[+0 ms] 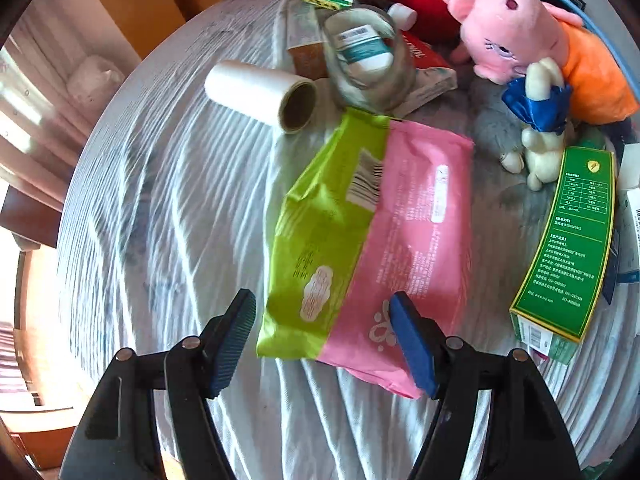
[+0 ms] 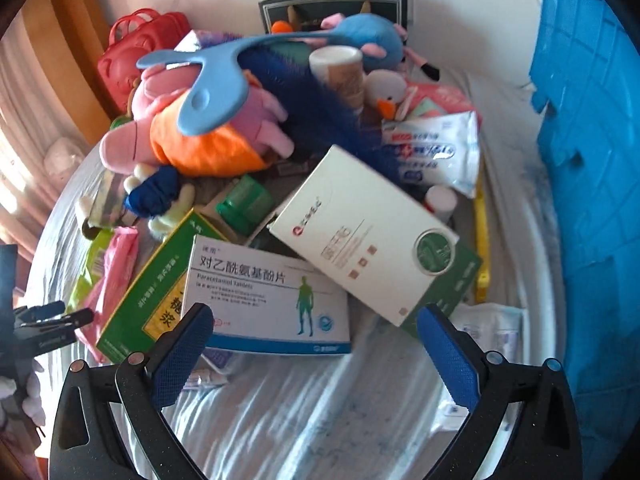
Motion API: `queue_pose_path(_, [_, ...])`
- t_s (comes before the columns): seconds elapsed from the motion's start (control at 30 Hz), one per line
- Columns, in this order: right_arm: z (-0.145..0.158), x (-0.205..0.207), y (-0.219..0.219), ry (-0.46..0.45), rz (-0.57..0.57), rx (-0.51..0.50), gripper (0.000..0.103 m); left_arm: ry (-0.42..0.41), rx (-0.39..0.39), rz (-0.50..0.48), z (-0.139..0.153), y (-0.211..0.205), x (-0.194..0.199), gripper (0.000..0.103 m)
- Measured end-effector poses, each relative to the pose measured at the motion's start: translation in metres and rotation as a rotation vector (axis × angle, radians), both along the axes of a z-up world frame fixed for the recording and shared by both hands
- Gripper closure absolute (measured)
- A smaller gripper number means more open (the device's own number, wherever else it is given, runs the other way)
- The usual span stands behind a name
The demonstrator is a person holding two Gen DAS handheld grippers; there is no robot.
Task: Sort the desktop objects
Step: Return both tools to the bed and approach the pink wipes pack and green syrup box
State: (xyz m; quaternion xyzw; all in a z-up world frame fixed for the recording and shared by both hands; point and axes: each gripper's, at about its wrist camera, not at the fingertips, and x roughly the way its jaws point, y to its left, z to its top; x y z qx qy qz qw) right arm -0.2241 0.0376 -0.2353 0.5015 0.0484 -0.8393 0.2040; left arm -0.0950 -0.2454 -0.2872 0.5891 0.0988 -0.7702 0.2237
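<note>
A green and pink soft pack (image 1: 372,232) lies on the white cloth, its near end between the fingers of my open left gripper (image 1: 324,316). My right gripper (image 2: 316,328) is open and empty, just in front of a white and blue paracetamol box (image 2: 268,300). A white and green box (image 2: 360,232) leans over it, and a green box (image 2: 152,292) lies to its left. The pink pack also shows in the right wrist view (image 2: 108,276).
A pink plush pig (image 1: 532,36), a small plush with a blue bow (image 1: 540,120), a glass jar (image 1: 368,60), a paper roll (image 1: 260,96) and a green box (image 1: 568,248) lie around. A blue crate (image 2: 592,184) stands at the right. A blue duster (image 2: 224,80) tops the pile.
</note>
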Motion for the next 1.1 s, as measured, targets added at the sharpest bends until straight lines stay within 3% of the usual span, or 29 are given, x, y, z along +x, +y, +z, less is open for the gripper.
queue_pose_path(0.2, [-0.004,0.008,-0.007,-0.063,0.001,-0.039,0.000,0.131,0.026,-0.040,0.037,0.000,0.002,0.033])
queue_pose_path(0.33, [0.000,0.019,-0.021,-0.077,0.003,-0.054,0.000,0.097,0.042,-0.140,0.026,0.009,-0.022,0.033])
queue_pose_path(0.57, [-0.008,0.034,-0.045,-0.136,-0.073,-0.055,0.000,0.012,0.155,-0.276,-0.010,0.007,-0.058,0.033])
queue_pose_path(0.7, [-0.012,0.040,-0.058,-0.169,-0.123,-0.070,0.000,0.017,0.116,-0.333,-0.019,0.006,-0.064,0.018])
queue_pose_path(0.8, [-0.018,0.041,-0.068,-0.196,-0.159,-0.071,0.000,0.022,0.137,-0.355,-0.026,0.003,-0.067,0.010])
queue_pose_path(1.03, [-0.030,0.039,-0.098,-0.245,-0.191,-0.066,0.000,0.004,0.115,-0.341,-0.023,-0.007,-0.062,0.009])
queue_pose_path(1.1, [-0.035,0.036,-0.104,-0.263,-0.198,-0.057,0.000,0.005,0.140,-0.349,-0.026,-0.010,-0.066,0.003])
